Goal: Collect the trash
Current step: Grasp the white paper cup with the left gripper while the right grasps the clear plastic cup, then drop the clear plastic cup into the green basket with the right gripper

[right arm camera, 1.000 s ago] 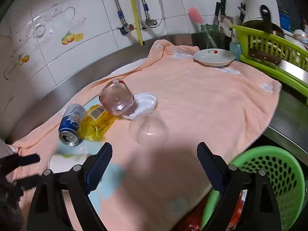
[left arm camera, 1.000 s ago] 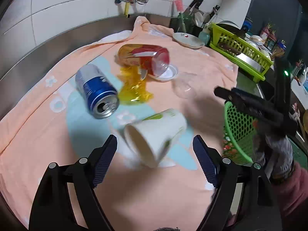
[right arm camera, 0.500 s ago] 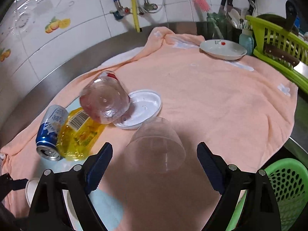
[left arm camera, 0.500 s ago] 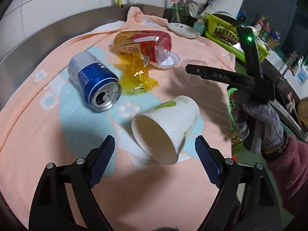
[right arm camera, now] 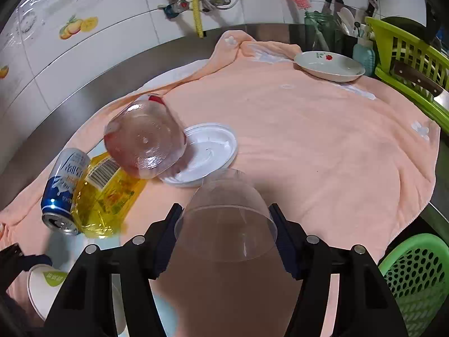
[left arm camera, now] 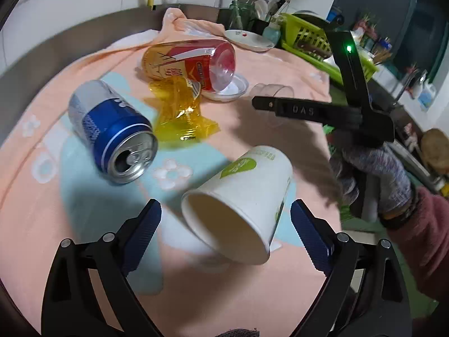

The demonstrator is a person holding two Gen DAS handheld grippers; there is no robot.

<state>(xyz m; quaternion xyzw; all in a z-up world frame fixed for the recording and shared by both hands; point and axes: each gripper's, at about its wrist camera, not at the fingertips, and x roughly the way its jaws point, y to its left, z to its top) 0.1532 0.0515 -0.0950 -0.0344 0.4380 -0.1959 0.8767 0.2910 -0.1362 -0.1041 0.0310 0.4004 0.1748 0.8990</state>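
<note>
A white paper cup (left arm camera: 241, 205) lies on its side on the peach towel (left arm camera: 252, 295), its mouth between the open fingers of my left gripper (left arm camera: 226, 221). A blue can (left arm camera: 112, 129), a yellow wrapper (left arm camera: 179, 115), a red-labelled clear jar (left arm camera: 190, 63) and a white lid (left arm camera: 234, 91) lie beyond. In the right wrist view my right gripper (right arm camera: 226, 230) has its pads against both sides of a clear plastic cup (right arm camera: 224, 219) lying on its side. The jar (right arm camera: 144, 140), lid (right arm camera: 207, 151), wrapper (right arm camera: 103, 193) and can (right arm camera: 64, 185) lie left of it.
A green mesh basket (right arm camera: 415, 275) stands below the counter edge at the right. A white plate (right arm camera: 328, 66), a green dish rack (right arm camera: 407, 56) and a utensil holder with knives (right arm camera: 334, 28) stand at the back right. Taps and tiled wall lie behind.
My right gripper has moved forward over the clear cup and closed its fingers onto it. My left gripper has moved closer to the paper cup and stays open.
</note>
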